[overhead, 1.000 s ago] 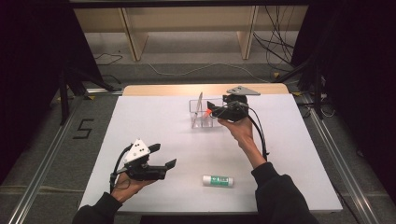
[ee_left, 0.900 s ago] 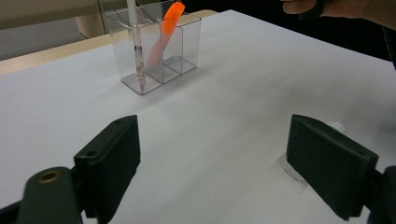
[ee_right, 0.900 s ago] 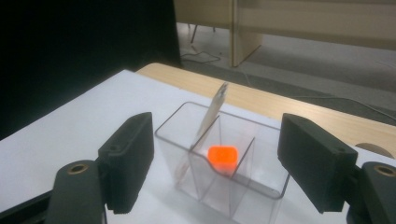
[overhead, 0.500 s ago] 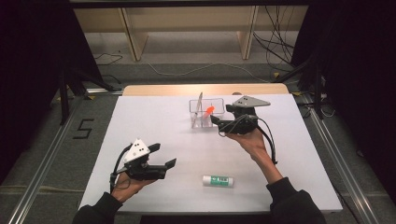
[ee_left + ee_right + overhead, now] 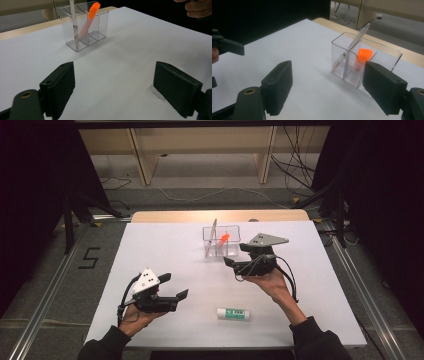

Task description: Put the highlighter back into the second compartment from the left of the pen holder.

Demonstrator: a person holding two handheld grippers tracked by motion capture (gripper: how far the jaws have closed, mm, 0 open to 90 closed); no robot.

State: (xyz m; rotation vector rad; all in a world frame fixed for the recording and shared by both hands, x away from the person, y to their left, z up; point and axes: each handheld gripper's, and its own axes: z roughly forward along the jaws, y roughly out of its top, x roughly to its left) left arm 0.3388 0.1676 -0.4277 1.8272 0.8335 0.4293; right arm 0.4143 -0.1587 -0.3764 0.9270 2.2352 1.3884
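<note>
A clear compartmented holder point(image 5: 220, 249) stands at the table's far middle. In it lean an orange marker point(image 5: 223, 238) and a thin clear pen point(image 5: 214, 229). My right gripper point(image 5: 236, 255) hovers just right of and nearer than the holder, open and empty. My left gripper point(image 5: 174, 286) is held at the near left, open, nothing between its jaws. The left gripper view looks past its open gripper point(image 5: 115, 75) to the holder point(image 5: 100, 22), marker point(image 5: 89, 20) and pen point(image 5: 73, 22). The right gripper view shows its open gripper point(image 5: 328, 72) close to the holder point(image 5: 342, 45) and marker point(image 5: 363, 56).
A white-and-green glue stick point(image 5: 232, 312) lies on the white table top point(image 5: 165, 245) near the front edge, between the two hands. A wooden strip point(image 5: 175, 216) borders the far side, and dark floor with cables lies beyond.
The right gripper let go of the orange marker into the holder, then drew back toward the near side and a little right. The left gripper stayed put.
</note>
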